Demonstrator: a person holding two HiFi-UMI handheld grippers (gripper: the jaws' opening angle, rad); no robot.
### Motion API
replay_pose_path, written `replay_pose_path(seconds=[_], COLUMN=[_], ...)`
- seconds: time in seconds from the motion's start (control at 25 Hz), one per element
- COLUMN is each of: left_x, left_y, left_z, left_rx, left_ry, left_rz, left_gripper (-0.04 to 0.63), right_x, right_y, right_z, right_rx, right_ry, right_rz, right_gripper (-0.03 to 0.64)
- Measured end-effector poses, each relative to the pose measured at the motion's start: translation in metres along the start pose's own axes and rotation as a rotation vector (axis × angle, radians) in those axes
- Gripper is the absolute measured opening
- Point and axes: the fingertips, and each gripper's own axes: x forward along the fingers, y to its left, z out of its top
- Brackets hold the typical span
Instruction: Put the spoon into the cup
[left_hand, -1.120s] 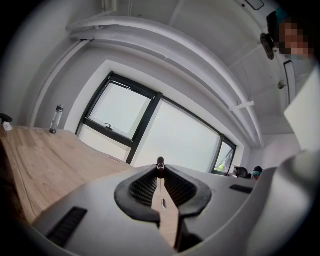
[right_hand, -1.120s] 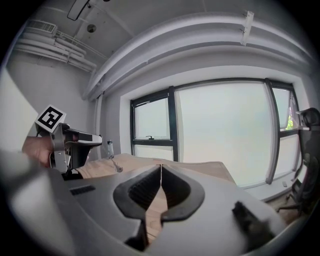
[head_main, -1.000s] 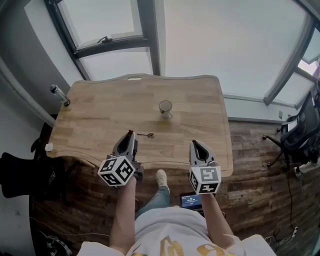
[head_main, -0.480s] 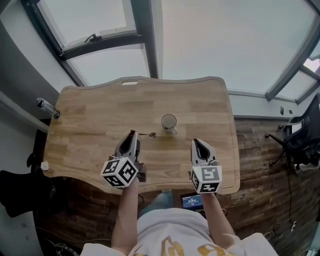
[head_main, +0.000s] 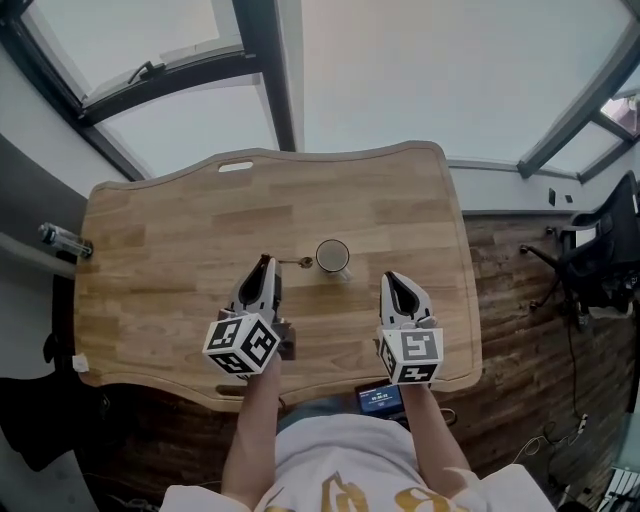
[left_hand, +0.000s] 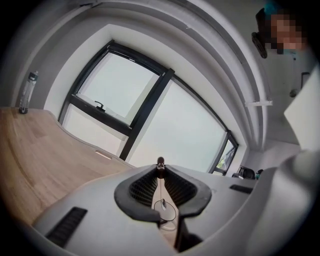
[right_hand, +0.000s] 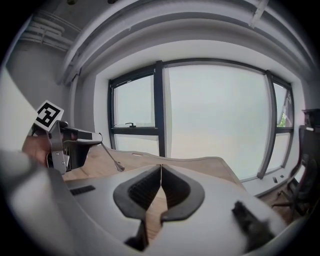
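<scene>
A small cup (head_main: 333, 257) stands near the middle of the wooden table (head_main: 170, 250). My left gripper (head_main: 265, 263) is shut on the handle of a thin metal spoon (head_main: 297, 263), whose bowl sits just left of the cup's rim. In the left gripper view the jaws (left_hand: 160, 167) pinch the handle, and the cup's rim (left_hand: 165, 212) shows through the gap below. My right gripper (head_main: 388, 279) hovers right of the cup, shut with nothing in it (right_hand: 161, 167). The right gripper view shows the spoon (right_hand: 111, 157) slanting down from the left gripper.
A clear bottle (head_main: 60, 240) lies at the table's left edge. An office chair (head_main: 600, 265) stands on the floor to the right. A small screen (head_main: 380, 400) shows below the table's near edge. Large windows lie beyond the far edge.
Both grippers have moved forward over the table. The spoon's bowl, held in the left gripper throughout, has come from well short of the cup to right beside its rim.
</scene>
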Motion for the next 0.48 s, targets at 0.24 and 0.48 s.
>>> replay_pose_path(seconds=[0.24,0.48], left_x=[0.019,0.031], left_y=[0.004,0.009], left_z=[-0.004,-0.008], left_rx=[-0.004,-0.007], left_ry=[0.023,0.039], left_rz=[-0.003,0.012], left_gripper=[0.051,0.051], right_x=[0.013,0.027], right_y=[-0.006,-0.009], right_z=[-0.004,-0.006], right_rx=[0.010,0.011], right_ry=[0.020,0.035], right_rz=[-0.015,0.000], right_gripper=[0.031,0.031])
